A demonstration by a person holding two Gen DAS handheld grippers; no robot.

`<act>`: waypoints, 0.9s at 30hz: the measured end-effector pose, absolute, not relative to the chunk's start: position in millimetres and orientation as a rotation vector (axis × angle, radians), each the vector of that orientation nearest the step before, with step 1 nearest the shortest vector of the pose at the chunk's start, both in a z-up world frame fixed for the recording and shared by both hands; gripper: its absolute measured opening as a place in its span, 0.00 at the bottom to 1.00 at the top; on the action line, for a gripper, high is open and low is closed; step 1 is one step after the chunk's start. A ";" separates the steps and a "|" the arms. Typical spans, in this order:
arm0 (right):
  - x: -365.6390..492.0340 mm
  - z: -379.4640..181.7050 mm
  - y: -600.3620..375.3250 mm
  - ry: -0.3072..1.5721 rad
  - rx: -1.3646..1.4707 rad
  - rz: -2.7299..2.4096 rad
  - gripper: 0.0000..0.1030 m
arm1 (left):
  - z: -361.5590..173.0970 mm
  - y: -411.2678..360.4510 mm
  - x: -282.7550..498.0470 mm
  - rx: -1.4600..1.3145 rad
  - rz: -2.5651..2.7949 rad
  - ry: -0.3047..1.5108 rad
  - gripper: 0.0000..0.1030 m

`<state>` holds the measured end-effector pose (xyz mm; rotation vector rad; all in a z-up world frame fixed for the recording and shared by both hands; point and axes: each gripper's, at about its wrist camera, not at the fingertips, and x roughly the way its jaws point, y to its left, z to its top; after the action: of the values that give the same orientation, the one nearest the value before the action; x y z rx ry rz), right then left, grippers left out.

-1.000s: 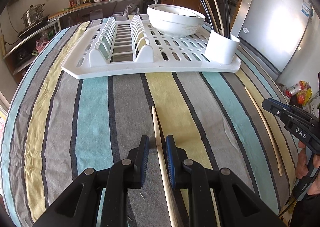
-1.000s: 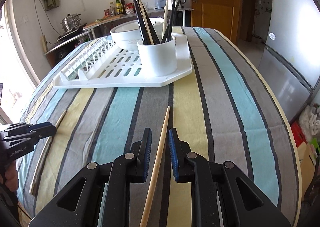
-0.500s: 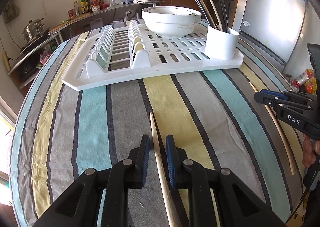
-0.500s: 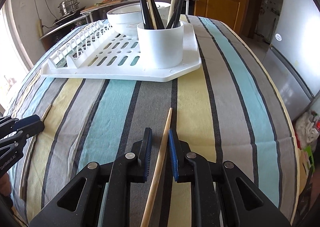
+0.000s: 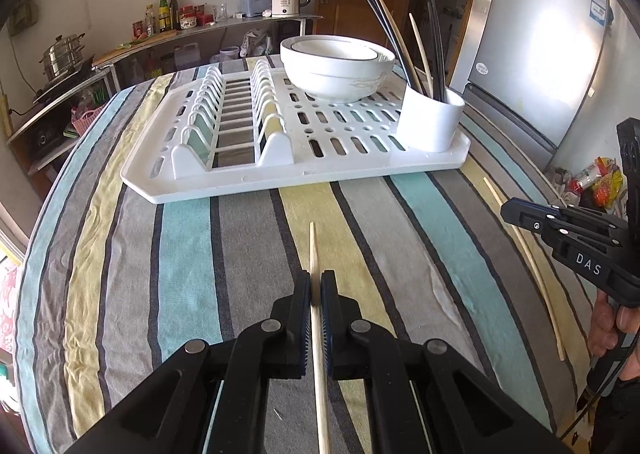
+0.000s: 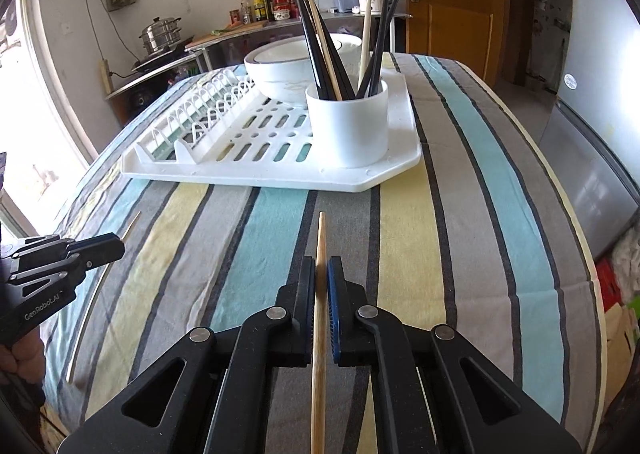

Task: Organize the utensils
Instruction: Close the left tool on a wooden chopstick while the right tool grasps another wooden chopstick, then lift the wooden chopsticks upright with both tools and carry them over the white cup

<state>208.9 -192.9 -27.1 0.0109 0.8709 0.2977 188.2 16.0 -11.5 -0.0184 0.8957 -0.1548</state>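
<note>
Left gripper (image 5: 315, 286): jaws clamped on pale chopstick (image 5: 312, 250); tip projects forward over striped tablecloth (image 5: 192, 254). Right gripper (image 6: 321, 274): jaws clamped on wooden chopstick (image 6: 321, 238), likewise lengthwise between pads. White cup (image 6: 348, 125) with dark and pale chopsticks stands on near right corner of drying rack (image 6: 224, 169), beside stacked bowls (image 5: 336, 65). Bare cloth between grippers and rack edge. Right table edge near fridge (image 5: 540, 53).
</note>
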 end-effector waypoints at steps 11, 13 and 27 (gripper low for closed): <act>179.5 36.0 -198.5 0.682 0.054 0.329 0.06 | 53.9 18.6 174.8 -0.053 -0.201 0.744 0.05; 173.9 43.3 -201.2 0.657 0.064 0.325 0.06 | 62.1 18.4 171.3 -0.062 -0.212 0.723 0.05; 147.2 65.3 -209.9 0.587 0.083 0.333 0.06 | 90.2 19.9 149.6 -0.119 -0.292 0.622 0.05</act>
<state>147.2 -209.9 65.3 0.0832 0.5868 0.3331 149.6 19.9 90.2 -0.1186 0.6219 -0.2915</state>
